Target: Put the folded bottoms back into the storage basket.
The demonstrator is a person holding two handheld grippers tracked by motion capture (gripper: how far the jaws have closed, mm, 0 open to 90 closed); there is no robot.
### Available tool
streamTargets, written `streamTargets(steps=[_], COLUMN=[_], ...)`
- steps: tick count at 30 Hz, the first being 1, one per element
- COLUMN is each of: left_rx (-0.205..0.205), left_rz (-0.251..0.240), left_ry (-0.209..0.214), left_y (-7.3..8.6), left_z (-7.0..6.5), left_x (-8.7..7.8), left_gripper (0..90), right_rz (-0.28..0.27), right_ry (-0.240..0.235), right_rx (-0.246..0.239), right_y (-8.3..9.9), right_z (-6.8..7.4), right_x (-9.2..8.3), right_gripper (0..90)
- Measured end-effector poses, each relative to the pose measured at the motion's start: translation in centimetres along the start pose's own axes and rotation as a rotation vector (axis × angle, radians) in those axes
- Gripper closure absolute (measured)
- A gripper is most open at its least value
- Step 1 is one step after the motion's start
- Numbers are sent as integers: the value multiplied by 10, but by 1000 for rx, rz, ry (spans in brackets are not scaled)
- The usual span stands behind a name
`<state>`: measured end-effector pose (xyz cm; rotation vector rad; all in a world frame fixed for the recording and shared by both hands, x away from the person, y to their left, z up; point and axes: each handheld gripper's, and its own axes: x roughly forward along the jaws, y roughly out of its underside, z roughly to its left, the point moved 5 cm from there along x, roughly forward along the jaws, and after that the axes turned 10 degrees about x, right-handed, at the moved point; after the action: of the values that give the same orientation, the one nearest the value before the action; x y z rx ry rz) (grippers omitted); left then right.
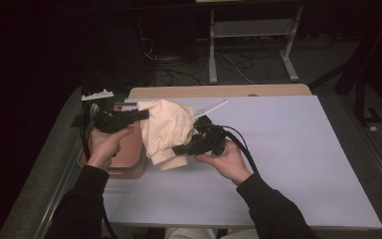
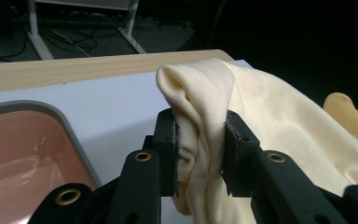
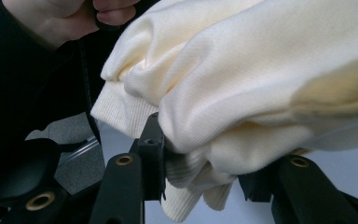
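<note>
**Ana:** Left gripper view first: the black fingers (image 2: 165,149) are clamped on a bunched fold of the cream garment (image 2: 270,121), cloth squeezed tight between both pads.

**Ben:** And in the right gripper view, the fingers (image 3: 151,154) pinch the same cloth low down, right by its ribbed cuff (image 3: 121,112).

**Ana:** So both are gripping it. From the high view, the left gripper (image 1: 138,115) bites the garment's upper left edge, and the right gripper (image 1: 181,148) holds the lower right edge.

**Ben:** The garment (image 1: 166,130) hangs bunched between them, over the left part of the white tabletop (image 1: 288,149).

**Ana:** Just left of it sits a reddish-brown tray (image 1: 132,159) with a grey rim, partly under the left hand (image 1: 104,145).

**Ben:** The right hand (image 1: 229,162) is just beside the cloth's lower corner, cable trailing back.
</note>
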<state>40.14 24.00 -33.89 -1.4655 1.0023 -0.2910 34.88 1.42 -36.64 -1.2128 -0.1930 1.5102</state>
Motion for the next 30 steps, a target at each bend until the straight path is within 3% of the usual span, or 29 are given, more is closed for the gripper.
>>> streamTargets(steps=[10,30], left_rx=[-39,-58], left_rz=[-37,-14], left_ry=[-12,-90], left_y=[-3,0], left_z=[17,56], left_x=[-23,-53], left_gripper=[704,704], right_rz=[0,25], right_ry=[-7,0], right_rx=[-17,-22], right_y=[-19,-50], right_z=[16,31], right_x=[17,62], right_gripper=[580,577])
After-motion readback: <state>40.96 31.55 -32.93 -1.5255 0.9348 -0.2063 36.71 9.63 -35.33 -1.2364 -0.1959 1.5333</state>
